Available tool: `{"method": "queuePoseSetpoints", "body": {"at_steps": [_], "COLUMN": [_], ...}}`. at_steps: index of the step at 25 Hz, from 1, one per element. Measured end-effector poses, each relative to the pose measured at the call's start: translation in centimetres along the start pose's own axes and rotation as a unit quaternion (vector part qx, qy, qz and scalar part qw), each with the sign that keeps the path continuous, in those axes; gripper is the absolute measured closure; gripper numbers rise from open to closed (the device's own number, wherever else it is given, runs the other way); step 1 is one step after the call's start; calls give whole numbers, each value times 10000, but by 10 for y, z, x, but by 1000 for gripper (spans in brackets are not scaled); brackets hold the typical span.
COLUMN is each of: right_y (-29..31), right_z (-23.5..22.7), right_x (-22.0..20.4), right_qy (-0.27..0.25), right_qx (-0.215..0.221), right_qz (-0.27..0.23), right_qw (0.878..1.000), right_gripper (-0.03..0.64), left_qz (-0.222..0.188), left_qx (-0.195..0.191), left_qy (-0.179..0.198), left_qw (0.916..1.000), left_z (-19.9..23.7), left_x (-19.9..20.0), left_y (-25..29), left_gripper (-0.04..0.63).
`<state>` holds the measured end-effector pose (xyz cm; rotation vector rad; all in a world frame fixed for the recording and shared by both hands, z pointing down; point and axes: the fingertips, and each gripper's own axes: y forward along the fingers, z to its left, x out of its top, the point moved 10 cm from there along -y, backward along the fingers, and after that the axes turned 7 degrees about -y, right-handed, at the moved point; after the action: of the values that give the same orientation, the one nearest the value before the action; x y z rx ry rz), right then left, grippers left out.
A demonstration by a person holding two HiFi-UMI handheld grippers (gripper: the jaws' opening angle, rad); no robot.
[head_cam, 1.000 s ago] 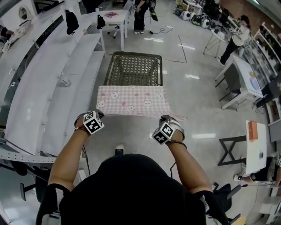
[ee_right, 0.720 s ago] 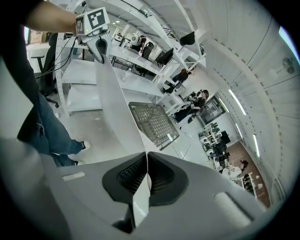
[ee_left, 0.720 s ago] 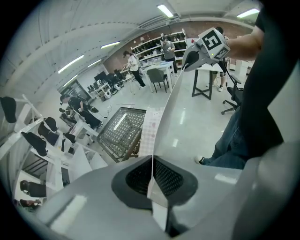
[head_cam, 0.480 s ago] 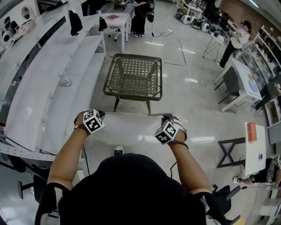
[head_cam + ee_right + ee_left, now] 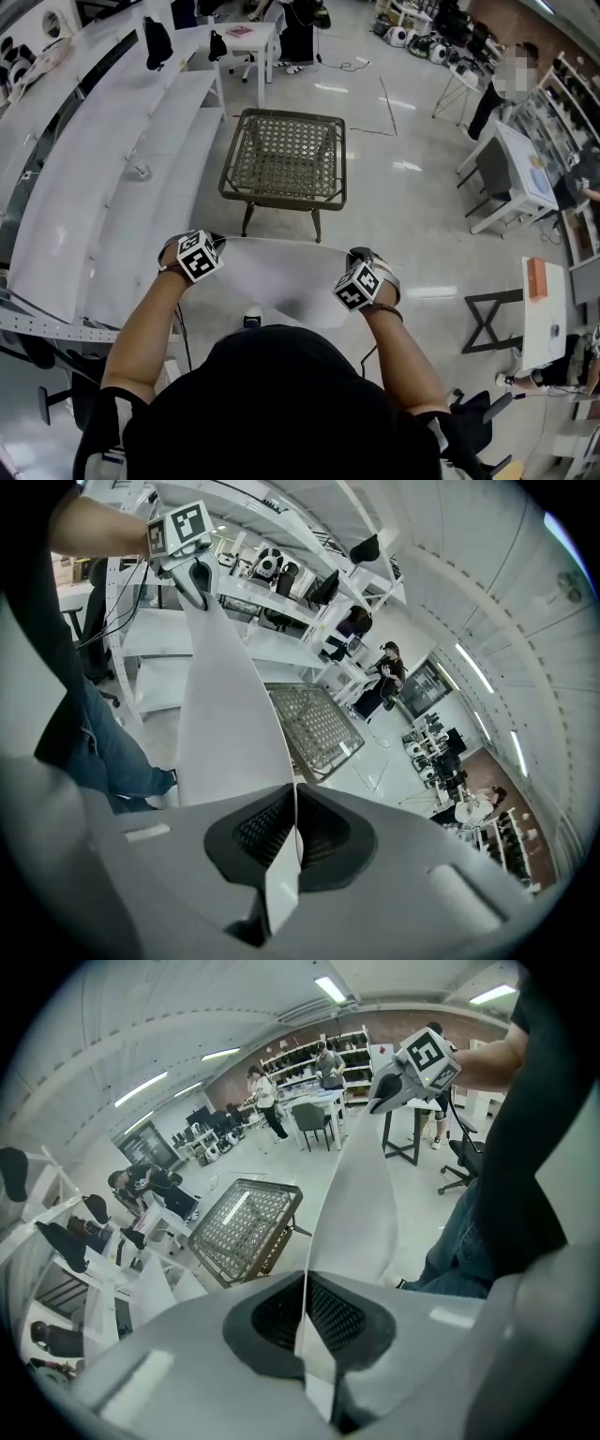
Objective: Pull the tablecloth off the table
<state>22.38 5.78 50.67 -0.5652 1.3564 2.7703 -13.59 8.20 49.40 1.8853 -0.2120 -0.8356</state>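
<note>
Holding 1 tablecloth (image 5: 281, 277) up in the air btwn 2 grippers, w/ plain white side showing, spread wide and sagging a bit at the near middle. Pinching its left end w/ left gripper (image 5: 305, 1316): jaws closed tight on the thin fabric edge, cloth running out from the 2 pads toward the other gripper's marker cube. Pinching the right end w/ right gripper (image 5: 293, 832) the same way, jaws pressed together on the cloth, w/ 1 small flap sticking out on the near side of the pads. Hanging fully off the 1 table (image 5: 284, 155), just near of its 2 near legs, not touching the woven top. Standing on a pale glossy floor (image 5: 412, 216), w/ dark frame and mesh top. Running along the left, tiers of long white shelving (image 5: 112, 159) w/ 2 black items at the far end. Sitting far off, 1 small white desk (image 5: 248, 42) w/ 1 pink thing on it. Resting at right, 1 orange box (image 5: 539, 278) on a white side table (image 5: 544, 314). Standing far right, 1 person (image 5: 492, 103) by more desks.
</note>
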Motion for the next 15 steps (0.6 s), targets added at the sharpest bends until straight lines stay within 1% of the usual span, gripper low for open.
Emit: {"method": "queuePoseSetpoints", "body": {"at_steps": [3, 5, 11, 15], "right_y": [-4, -9, -30, -43], "right_z": [-3, -8, -33, -55], "right_x": [2, 3, 14, 24], "right_qy": [31, 67, 186, 226], "right_qx": [-43, -146, -624, -948], "right_qz": [-53, -152, -427, -677], "right_qw": [10000, 9998, 9970, 9929], "right_gripper": [589, 589, 589, 588], "left_qz": [-21, -51, -290, -585], "left_qx": [21, 60, 286, 497], "left_qy": [50, 93, 171, 156], "left_qw": [10000, 9999, 9990, 9969], "left_z": [2, 4, 17, 32], "left_x": [2, 4, 21, 33], "left_y": [-4, -9, -31, -48], "left_gripper": [594, 594, 594, 594]}}
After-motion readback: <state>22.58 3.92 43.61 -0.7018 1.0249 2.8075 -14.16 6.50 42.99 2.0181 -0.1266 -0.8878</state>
